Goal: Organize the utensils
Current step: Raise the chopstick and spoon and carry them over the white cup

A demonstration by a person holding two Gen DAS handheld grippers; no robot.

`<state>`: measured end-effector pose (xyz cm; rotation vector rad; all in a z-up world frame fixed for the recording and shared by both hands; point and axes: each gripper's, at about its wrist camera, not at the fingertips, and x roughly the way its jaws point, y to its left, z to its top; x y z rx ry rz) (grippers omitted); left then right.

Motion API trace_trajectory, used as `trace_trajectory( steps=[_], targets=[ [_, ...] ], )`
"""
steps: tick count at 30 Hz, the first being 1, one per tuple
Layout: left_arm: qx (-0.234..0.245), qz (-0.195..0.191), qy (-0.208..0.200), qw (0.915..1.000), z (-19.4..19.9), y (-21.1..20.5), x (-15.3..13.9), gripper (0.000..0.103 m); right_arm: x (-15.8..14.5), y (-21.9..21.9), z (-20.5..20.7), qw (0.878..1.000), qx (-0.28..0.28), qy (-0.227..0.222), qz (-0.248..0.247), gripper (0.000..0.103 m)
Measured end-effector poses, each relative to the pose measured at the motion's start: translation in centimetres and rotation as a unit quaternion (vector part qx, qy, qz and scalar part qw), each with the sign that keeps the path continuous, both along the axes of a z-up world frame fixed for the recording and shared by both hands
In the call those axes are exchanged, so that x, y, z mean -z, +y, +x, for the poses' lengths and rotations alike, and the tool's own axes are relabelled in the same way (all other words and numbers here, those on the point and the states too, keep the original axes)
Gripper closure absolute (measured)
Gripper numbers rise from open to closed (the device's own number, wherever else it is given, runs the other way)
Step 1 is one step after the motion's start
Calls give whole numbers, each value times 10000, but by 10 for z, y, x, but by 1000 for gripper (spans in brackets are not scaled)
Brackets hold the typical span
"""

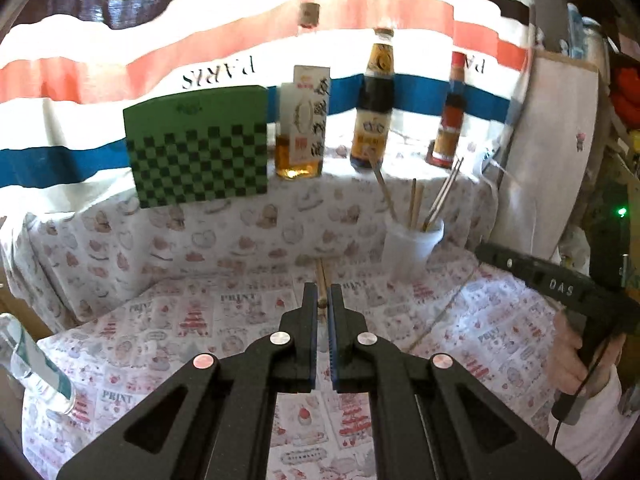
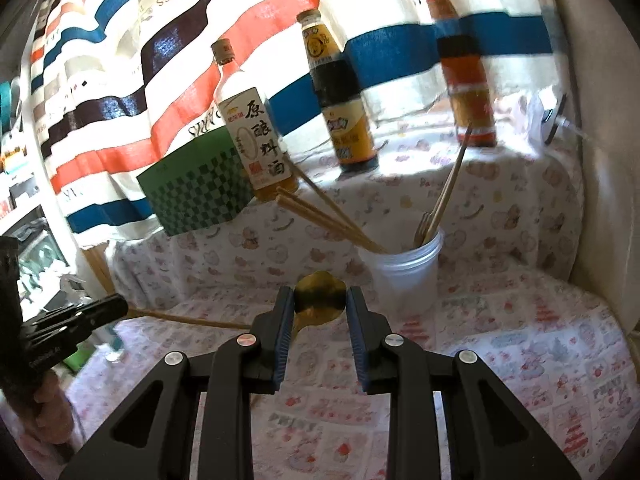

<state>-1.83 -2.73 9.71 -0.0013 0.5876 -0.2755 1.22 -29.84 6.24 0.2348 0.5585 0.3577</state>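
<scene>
The left gripper [image 1: 324,294] is pinching a pair of pale wooden chopsticks [image 1: 321,276], poking out ahead of its tips. The right gripper [image 2: 320,300] is clamping a shiny gold spoon [image 2: 320,294] by its bowl. Just beyond both, a translucent white plastic cup [image 2: 404,276] is holding more chopsticks and a fork; three sauce bottles behind.

A cup [image 1: 412,248] stands on the cloth-covered table [image 1: 160,340], right of centre, with chopsticks [image 2: 332,220] and a fork [image 2: 422,226] standing in it. Behind it, on a raised ledge, three bottles stand in a row: cooking wine [image 1: 300,132] left, sauce bottle [image 1: 374,104] in the middle, third bottle [image 1: 450,120] right. A checked board [image 1: 198,152] leans just left of the wine.
</scene>
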Motion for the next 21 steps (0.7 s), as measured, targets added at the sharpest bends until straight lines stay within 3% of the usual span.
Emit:
trace_trajectory(
  steps=[2,6,10,21],
  targets=[
    [-37,-72,-35,10000,-1,5,-8,100,-5,-1,1,9999,-90,129,27,74],
    [-161,21,-287,9995,-5,4,-23,100,-23,2,-13,9990,-26,-283,-334,74],
    [-251,-60,-210,9994,2,5,-34,100,-39,-1,-18,9985,-66,-409,-348,74],
    [-58,-192,-881,9959,3,-16,-90,100,-84,-11,-25,9909,315,-926,-928,74]
  ],
)
